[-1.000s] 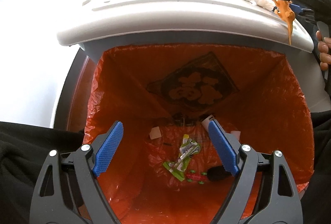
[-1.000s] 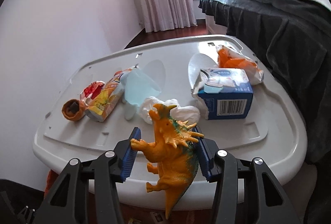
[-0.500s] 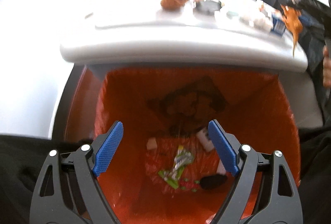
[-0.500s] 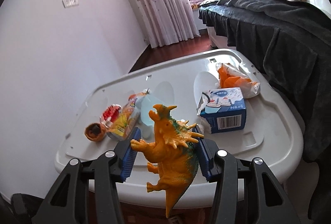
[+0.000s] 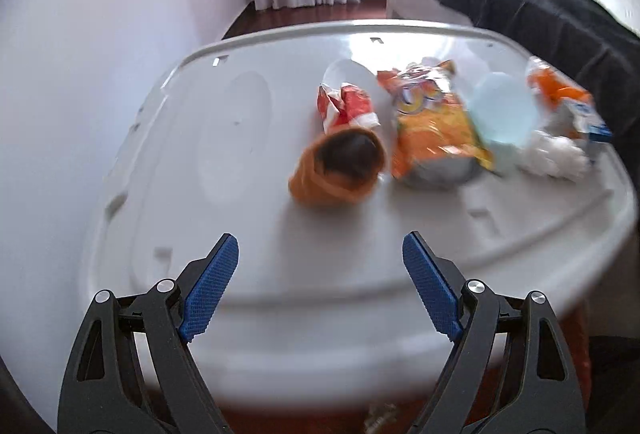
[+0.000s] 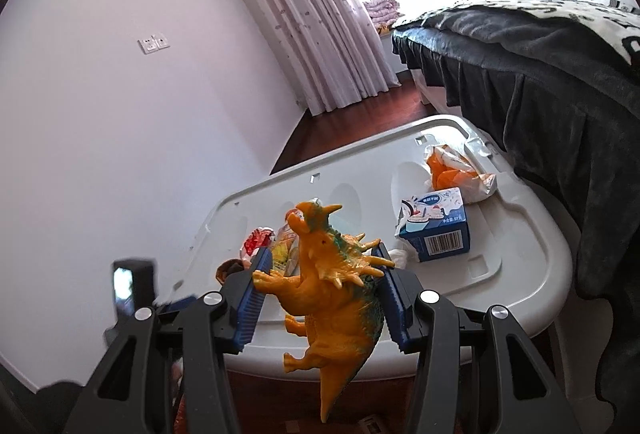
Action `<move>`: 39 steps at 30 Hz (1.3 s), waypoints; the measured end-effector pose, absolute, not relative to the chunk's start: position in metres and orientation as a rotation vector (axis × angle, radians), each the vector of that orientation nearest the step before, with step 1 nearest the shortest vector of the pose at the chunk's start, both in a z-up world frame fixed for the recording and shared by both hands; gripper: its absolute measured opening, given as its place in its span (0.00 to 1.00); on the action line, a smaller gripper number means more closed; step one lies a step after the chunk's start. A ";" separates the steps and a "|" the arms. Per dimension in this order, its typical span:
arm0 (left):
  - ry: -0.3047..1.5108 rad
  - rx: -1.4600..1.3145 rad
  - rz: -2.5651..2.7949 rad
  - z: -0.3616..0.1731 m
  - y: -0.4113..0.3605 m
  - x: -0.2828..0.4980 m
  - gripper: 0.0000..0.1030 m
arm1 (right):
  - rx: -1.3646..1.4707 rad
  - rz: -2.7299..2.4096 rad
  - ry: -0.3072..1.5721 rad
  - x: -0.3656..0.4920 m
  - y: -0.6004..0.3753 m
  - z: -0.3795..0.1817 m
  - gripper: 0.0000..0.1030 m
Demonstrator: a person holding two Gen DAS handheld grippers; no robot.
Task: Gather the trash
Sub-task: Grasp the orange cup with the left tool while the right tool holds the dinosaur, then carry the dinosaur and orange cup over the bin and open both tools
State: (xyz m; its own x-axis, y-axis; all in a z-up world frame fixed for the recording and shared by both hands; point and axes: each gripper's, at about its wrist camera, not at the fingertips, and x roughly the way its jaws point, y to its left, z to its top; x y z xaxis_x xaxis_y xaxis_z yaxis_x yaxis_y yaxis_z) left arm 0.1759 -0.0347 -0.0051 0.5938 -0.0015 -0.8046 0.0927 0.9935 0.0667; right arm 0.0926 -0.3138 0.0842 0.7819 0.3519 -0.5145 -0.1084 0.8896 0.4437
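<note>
Task status: I judge collection incomplete, since trash lies on the surface [image 5: 224, 137].

My left claw [image 5: 320, 262] is spread wide and empty, hanging above the near edge of the surface. Ahead of it, left to right:
- orange cup [image 5: 338, 169], on its side, just beyond the claw tips;
- red wrapper [image 5: 346, 107], behind the cup;
- orange snack bag [image 5: 434, 125], right of the cup;
- pale blue lid [image 5: 502, 111];
- white crumpled tissue [image 5: 554, 153];
- blue carton [image 6: 438, 228], ahead and right of my right claw;
- orange-and-white bag [image 6: 456, 171], beyond the carton.

My right claw [image 6: 320, 290] is pinching a toy dinosaur [image 6: 332, 290] between both pads, clear of the surface. Whether this counts as trash I cannot tell.

Surface: a white moulded plastic top with rounded corners and shallow recesses.

Room: white wall to the left, curtain [image 6: 320, 13] ahead, dark wood floor, bed [image 6: 540, 73] with dark cover to the right.
</note>
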 end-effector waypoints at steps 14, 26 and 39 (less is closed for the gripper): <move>0.895 0.076 -0.129 -0.014 -0.033 0.197 0.27 | 0.400 0.292 0.653 0.107 -0.297 0.078 0.49; 0.890 0.025 -0.165 0.048 -0.015 0.063 0.27 | 0.368 0.336 0.638 0.055 -0.274 0.098 0.49; 0.963 0.035 -0.150 -0.002 -0.024 -0.027 0.27 | 0.324 0.353 0.758 -0.033 -0.239 0.059 0.49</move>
